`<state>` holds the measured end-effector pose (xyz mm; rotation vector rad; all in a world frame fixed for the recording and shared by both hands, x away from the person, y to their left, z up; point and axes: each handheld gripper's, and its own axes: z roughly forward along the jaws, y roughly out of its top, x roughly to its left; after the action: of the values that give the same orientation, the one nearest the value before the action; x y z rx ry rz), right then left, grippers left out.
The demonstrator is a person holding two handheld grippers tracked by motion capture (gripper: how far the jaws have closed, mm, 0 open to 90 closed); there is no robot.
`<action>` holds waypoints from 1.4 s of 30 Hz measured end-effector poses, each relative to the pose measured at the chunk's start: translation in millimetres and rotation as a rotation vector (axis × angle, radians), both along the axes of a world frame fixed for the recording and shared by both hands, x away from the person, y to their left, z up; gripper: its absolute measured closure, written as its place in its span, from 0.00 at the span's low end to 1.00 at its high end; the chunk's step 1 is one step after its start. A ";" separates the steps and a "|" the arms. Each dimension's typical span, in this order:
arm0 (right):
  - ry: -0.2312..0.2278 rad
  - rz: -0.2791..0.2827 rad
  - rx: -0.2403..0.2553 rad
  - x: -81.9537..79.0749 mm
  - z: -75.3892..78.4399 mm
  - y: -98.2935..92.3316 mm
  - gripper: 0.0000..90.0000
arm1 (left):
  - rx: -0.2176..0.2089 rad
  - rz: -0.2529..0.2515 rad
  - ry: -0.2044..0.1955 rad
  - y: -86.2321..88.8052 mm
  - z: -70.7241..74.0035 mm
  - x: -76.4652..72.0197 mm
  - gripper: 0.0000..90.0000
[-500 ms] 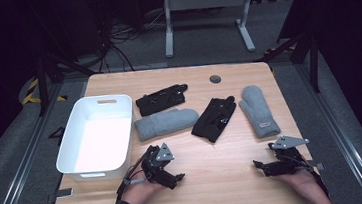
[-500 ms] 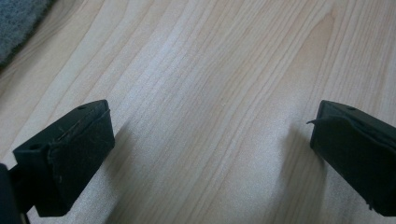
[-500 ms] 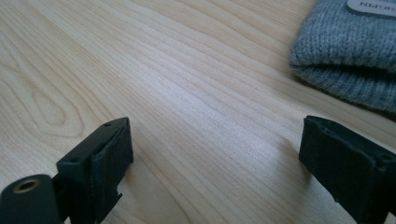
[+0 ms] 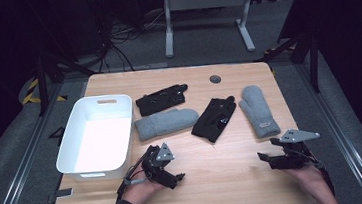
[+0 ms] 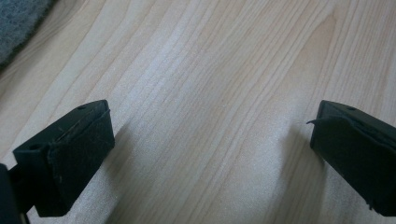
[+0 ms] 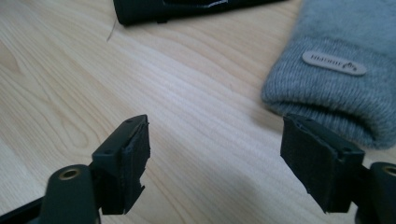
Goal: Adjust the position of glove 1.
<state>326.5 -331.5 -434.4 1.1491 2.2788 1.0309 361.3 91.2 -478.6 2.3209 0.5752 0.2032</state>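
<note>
- We work on a pale wooden table (image 4: 226, 178) over grey floor, in a dark room with a white metal frame behind it.
- On it lie a white bin (image 4: 97, 135) at the left, then two grey mittens and two black gloves in a loose row.
- Our left gripper (image 4: 168, 176) rests low near the front edge, just right of the bin, its jaws spread wide over bare wood.
- Our right gripper (image 4: 270, 157) sits near the front right, jaws spread and holding nothing, pointing toward the right grey mitten (image 4: 259, 110), whose cuff (image 6: 327, 100) lies just beyond the jaw tips.
- The left grey mitten (image 4: 166, 122) lies beyond the left gripper.
- Bare wood stretches between the two grippers.
</note>
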 end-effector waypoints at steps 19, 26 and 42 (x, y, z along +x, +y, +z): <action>-0.016 0.023 0.028 48.5 23.4 -8.2 1.00 | 0.001 -0.007 -0.002 -0.6 0.1 0.5 0.00; -0.005 0.000 0.029 65.5 21.6 -15.7 1.00 | 0.001 -0.008 0.000 -0.8 0.1 0.5 0.00; 0.037 -0.095 0.018 100.0 5.6 -42.4 1.00 | 0.000 -0.013 0.001 -1.1 0.1 1.2 0.00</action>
<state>426.5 -373.9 -428.8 1.2811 2.2233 1.0036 362.4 90.1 -478.5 2.3243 0.5605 0.1961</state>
